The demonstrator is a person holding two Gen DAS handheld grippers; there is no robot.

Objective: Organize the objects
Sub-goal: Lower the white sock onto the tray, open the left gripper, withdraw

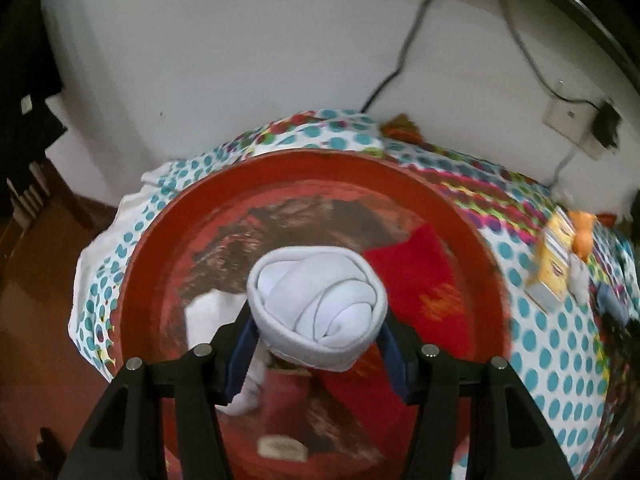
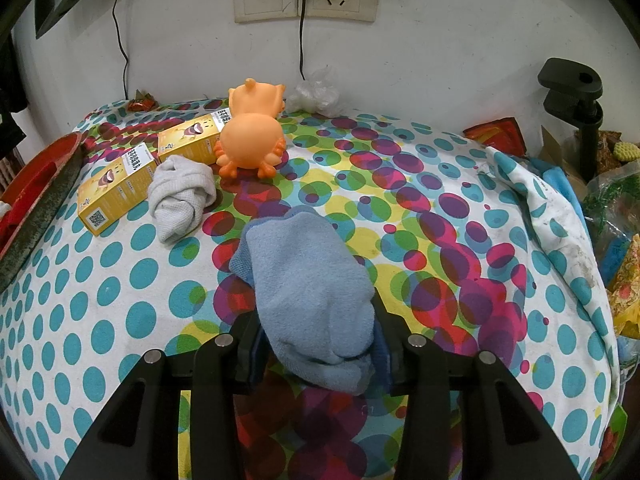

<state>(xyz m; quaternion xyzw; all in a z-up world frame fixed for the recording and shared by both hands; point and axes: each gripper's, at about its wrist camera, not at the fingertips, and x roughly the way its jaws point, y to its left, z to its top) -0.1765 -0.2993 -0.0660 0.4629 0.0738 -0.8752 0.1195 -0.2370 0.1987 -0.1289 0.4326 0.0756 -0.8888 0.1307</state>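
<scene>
Left gripper (image 1: 318,344) is clamped on a rolled white sock (image 1: 318,300), held above the red tray (image 1: 160,240), likely for depositing. Right gripper (image 2: 316,346) is clamped on a blue sock (image 2: 308,292), right of the tray on the spotted cloth (image 2: 440,200).

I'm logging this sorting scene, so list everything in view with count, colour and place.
rolled sock: 1, white, held over the tray
tray: 1, red, round, on the spotted cloth
blue sock: 1, on the cloth
grey sock: 1, beside the boxes
boxes: 2, yellow, near the tray
toy: 1, orange, behind the boxes
spotted cloth: 1, multicolour
left gripper: shut on rolled sock
right gripper: shut on blue sock
</scene>
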